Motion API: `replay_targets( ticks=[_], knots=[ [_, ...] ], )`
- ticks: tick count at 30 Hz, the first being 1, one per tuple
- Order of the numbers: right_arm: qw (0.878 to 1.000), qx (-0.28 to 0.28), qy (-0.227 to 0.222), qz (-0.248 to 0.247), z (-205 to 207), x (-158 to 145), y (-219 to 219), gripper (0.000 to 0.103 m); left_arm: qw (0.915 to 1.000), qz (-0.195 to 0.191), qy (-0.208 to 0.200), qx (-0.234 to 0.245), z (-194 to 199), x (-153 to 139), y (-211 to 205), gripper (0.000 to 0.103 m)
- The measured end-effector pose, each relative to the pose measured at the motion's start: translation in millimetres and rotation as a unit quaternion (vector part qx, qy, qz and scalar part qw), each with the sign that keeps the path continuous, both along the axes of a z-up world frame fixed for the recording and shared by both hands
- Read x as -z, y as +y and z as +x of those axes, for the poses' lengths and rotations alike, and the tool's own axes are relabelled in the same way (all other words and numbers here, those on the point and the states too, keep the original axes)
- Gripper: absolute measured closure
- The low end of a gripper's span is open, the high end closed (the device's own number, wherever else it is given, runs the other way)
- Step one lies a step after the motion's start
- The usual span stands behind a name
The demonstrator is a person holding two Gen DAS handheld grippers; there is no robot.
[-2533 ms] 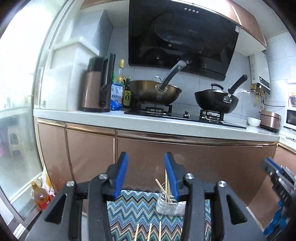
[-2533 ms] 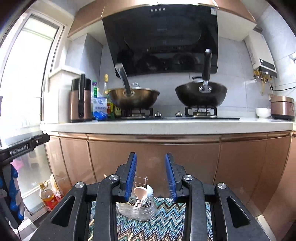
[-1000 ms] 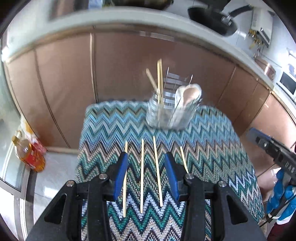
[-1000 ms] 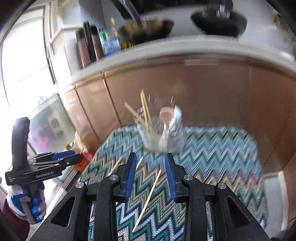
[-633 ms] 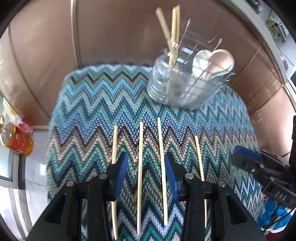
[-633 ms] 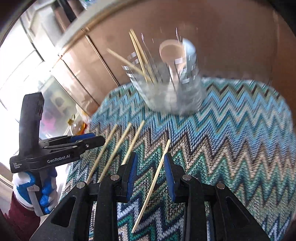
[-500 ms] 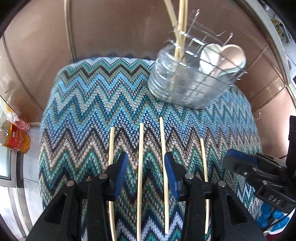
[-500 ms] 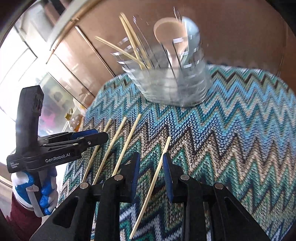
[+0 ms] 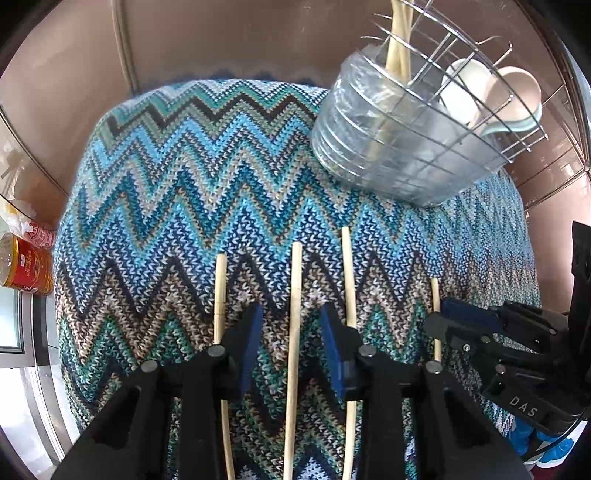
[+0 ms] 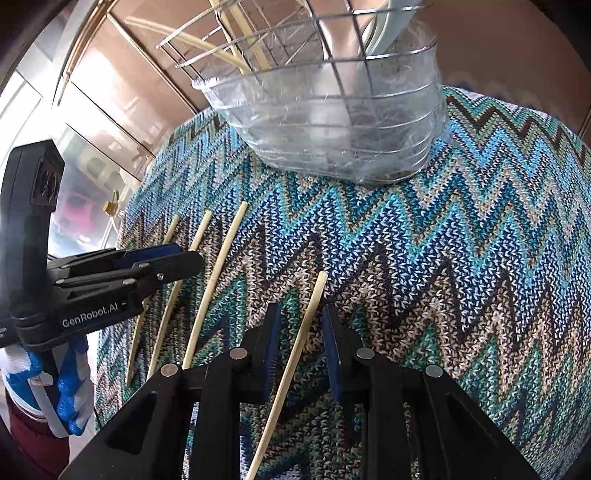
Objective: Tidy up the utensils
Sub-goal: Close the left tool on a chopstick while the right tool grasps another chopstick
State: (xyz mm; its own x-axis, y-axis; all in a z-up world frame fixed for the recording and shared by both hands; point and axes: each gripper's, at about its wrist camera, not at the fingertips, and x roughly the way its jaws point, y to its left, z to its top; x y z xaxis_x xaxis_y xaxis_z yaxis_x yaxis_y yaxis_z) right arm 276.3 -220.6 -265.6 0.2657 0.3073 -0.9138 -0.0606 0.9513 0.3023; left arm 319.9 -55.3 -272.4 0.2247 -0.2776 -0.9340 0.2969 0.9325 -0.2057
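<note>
Several wooden chopsticks lie side by side on a zigzag-patterned cloth (image 9: 177, 206). My left gripper (image 9: 291, 332) is open low over the cloth, its jaws either side of the second chopstick from the left (image 9: 295, 302). My right gripper (image 10: 301, 328) is open, its jaws either side of the rightmost chopstick (image 10: 299, 343), which also shows in the left wrist view (image 9: 436, 295). A wire utensil holder in a clear tub (image 9: 402, 147) stands at the far edge, holding chopsticks (image 9: 397, 33) and spoons (image 9: 491, 96). It also shows in the right wrist view (image 10: 332, 122).
Copper-coloured cabinet doors (image 9: 229, 40) rise just behind the cloth-covered surface. A bottle with a red label (image 9: 22, 269) stands on the floor at the left. The right gripper's body (image 9: 517, 350) is close on the right in the left wrist view.
Both grippers have tilted down from the stove and cabinets and dropped close to the cloth. Each now straddles a chopstick. The jaws stayed open.
</note>
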Motion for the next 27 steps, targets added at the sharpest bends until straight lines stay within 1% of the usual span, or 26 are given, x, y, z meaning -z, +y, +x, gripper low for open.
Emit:
replay_targets(
  ticks=[5, 10, 13, 19, 27],
  knots=[
    [1.000, -0.006, 0.005, -0.002, 5, 4, 3, 0.085, 0.9998, 0.013, -0.001, 0.012, 3, 3, -16, 0.078],
    [1.000, -0.011, 0.008, -0.005, 7, 4, 5, 0.086, 0.9996, 0.018, -0.003, 0.022, 4, 1, -24, 0.079],
    [1.000, -0.013, 0.009, -0.004, 8, 3, 3, 0.086, 0.9996, 0.017, -0.003, 0.024, 3, 0, -26, 0.080],
    [1.000, -0.014, 0.013, 0.002, 4, 1, -6, 0.088, 0.9994, 0.015, 0.005, 0.030, 1, -1, -20, 0.088],
    [1.000, -0.018, 0.022, -0.008, 11, 5, -1, 0.092, 0.9990, 0.020, 0.013, 0.037, 5, 12, -25, 0.092]
  ],
)
